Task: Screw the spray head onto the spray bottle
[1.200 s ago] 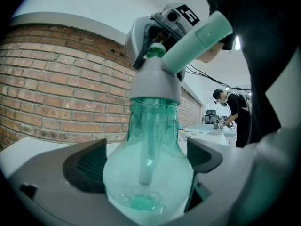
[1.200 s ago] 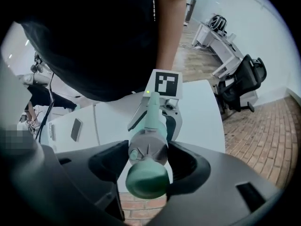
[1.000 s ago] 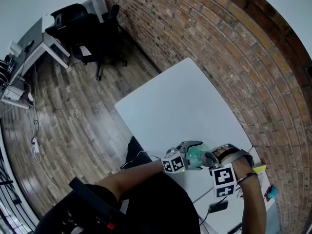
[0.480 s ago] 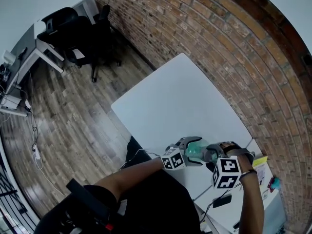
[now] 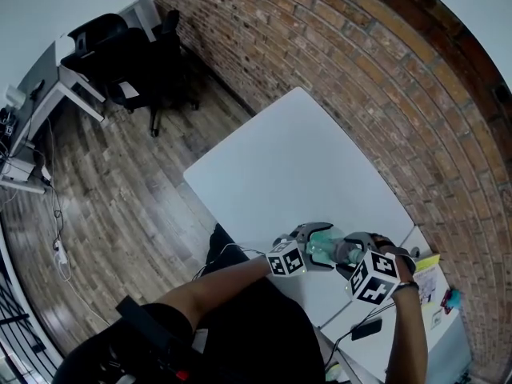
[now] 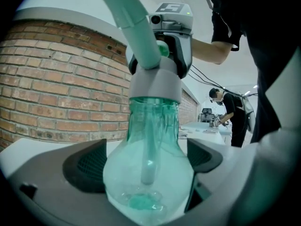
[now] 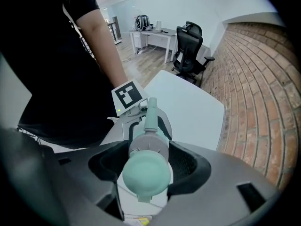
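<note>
Over table (image 5: 296, 158): translucent teal spray bottle (image 6: 148, 173), grey-teal spray head (image 6: 155, 81).

The head view looks steeply down from above onto the white counter (image 5: 296, 158), with the left tool (image 5: 310, 242) and right tool (image 5: 352, 256) small and low in view. The left tool view sits close behind the spray bottle (image 6: 148, 173), facing the brick wall (image 6: 61, 84). The right tool view looks the opposite way, close on the spray head (image 7: 146, 171), toward an office chair (image 7: 190, 46). All three share the wall.
</note>
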`<state>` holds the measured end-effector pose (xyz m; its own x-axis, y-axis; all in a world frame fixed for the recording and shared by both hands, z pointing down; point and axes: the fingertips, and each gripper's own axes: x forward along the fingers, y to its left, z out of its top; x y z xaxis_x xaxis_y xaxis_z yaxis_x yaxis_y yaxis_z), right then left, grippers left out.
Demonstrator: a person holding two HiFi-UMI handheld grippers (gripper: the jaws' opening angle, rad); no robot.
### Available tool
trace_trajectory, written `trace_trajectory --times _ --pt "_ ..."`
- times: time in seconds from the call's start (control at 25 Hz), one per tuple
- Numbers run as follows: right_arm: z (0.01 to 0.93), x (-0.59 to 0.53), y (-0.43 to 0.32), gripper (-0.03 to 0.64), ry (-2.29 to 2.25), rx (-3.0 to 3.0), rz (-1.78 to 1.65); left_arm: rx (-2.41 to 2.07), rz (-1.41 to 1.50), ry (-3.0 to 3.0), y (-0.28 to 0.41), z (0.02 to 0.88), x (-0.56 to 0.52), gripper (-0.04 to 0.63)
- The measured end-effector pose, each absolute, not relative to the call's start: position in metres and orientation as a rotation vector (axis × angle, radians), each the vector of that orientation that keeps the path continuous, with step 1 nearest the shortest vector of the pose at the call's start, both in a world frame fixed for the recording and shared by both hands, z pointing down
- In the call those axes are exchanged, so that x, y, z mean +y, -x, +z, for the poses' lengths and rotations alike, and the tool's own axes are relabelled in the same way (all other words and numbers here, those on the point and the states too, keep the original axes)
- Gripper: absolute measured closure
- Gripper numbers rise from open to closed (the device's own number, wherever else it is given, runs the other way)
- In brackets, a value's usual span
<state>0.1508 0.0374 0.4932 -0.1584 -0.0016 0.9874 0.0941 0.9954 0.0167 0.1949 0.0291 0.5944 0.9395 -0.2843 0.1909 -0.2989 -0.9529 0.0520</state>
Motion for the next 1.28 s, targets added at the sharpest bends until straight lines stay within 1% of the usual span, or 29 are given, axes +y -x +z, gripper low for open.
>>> trace_trajectory --times 0.36,0.6,1.04,1.28 --pt "0.494 0.037 -0.145 0.348 -0.064 -1.729 -0.016 -0.456 0.288 -3.019 -0.192 0.595 0.032 0.081" --pt "0.493 0.034 -0.145 0.348 -0.17 -1.752 0.095 -0.31 0.305 -3.042 -0.192 0.595 0.035 0.081" --pt "0.494 0.031 -0.151 0.348 -0.321 -1.718 0.222 -0.244 0.292 -3.044 -0.197 0.594 0.038 0.081" --pt "0.491 0.034 -0.152 0.348 -0.327 -1.714 0.152 -0.249 0.291 -3.042 -0.195 0.594 0.039 0.081"
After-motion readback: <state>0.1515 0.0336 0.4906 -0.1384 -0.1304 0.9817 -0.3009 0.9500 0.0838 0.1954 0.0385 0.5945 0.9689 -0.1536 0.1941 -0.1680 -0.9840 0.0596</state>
